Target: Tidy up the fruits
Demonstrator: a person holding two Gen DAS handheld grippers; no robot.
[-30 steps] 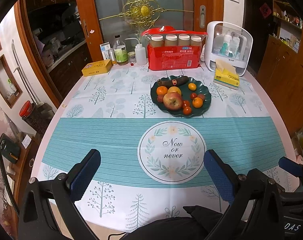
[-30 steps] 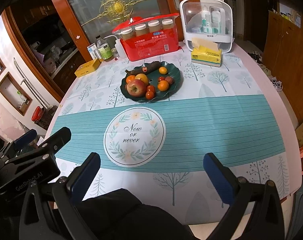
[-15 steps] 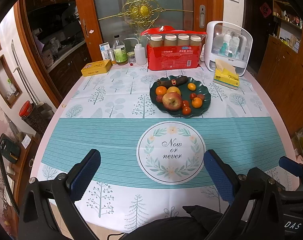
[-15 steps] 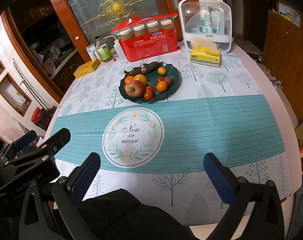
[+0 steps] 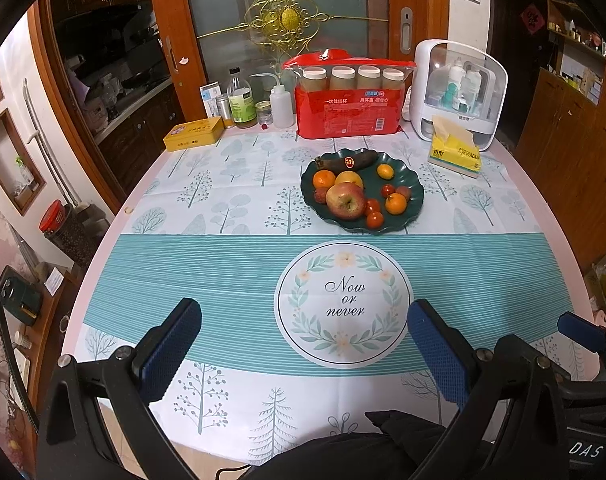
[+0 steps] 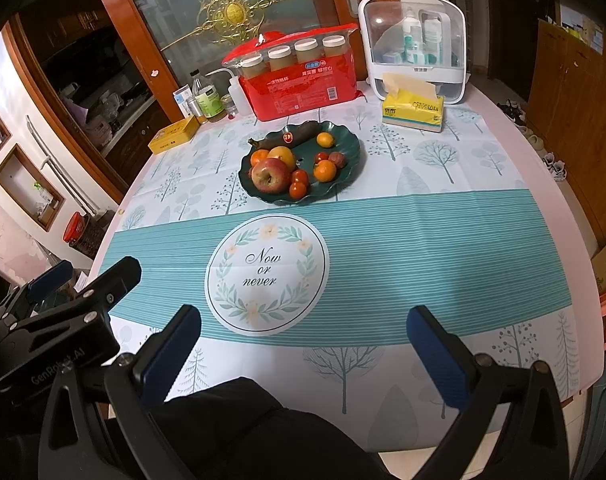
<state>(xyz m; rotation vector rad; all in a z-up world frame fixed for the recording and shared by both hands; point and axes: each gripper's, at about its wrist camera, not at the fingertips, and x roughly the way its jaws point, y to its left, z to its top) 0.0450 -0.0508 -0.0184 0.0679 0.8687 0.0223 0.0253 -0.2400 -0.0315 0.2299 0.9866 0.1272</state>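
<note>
A dark green plate [image 5: 413,192] [image 6: 349,160] stands past the middle of the table. It holds a red apple [image 5: 345,201] [image 6: 269,175], a dark banana [image 5: 349,161] [image 6: 289,138], oranges [image 5: 395,203] [image 6: 325,170], small tomatoes [image 5: 375,219] [image 6: 297,189] and other small fruit. My left gripper [image 5: 303,344] is open and empty, low over the table's near edge. My right gripper [image 6: 303,346] is open and empty, also near the front edge. Both are well short of the plate.
A red pack of paper cups [image 5: 345,110] [image 6: 303,84], a white storage box [image 5: 459,88] [image 6: 415,44], a yellow tissue pack [image 5: 455,152] [image 6: 413,110], bottles [image 5: 242,98] and a yellow tin [image 5: 194,134] line the table's far side. A round "Now or never" print [image 5: 345,304] lies before the plate.
Both grippers have drifted slightly; the view has shifted a little. Both stay open and empty. The fruit has not moved.
</note>
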